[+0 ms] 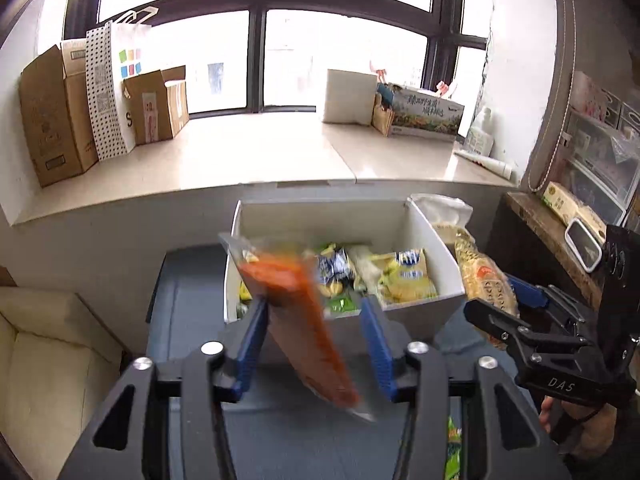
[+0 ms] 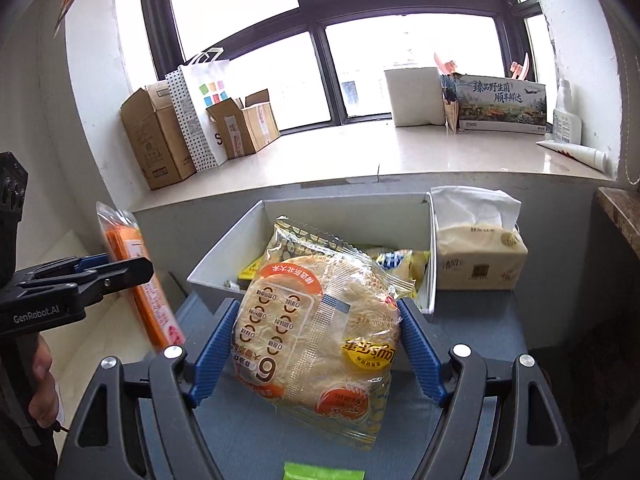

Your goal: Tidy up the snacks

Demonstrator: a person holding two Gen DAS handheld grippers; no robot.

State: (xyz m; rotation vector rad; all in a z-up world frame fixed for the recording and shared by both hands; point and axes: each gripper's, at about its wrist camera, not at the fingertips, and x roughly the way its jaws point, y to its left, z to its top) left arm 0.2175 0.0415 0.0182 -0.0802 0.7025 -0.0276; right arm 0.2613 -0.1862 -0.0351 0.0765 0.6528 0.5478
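Note:
A white open box holding several snack packets stands on a grey table; it also shows in the right wrist view. My left gripper is open; an orange packet, blurred, sits between its fingers just in front of the box, touching only the left finger. In the right wrist view the orange packet hangs at the left by the left gripper. My right gripper is shut on a round rice-cracker packet, held near the box's front edge. The cracker packet shows right of the box.
A tissue pack stands right of the box. The windowsill behind holds cardboard boxes, a dotted paper bag and a printed carton. A green packet lies on the grey table. A cream sofa is at left.

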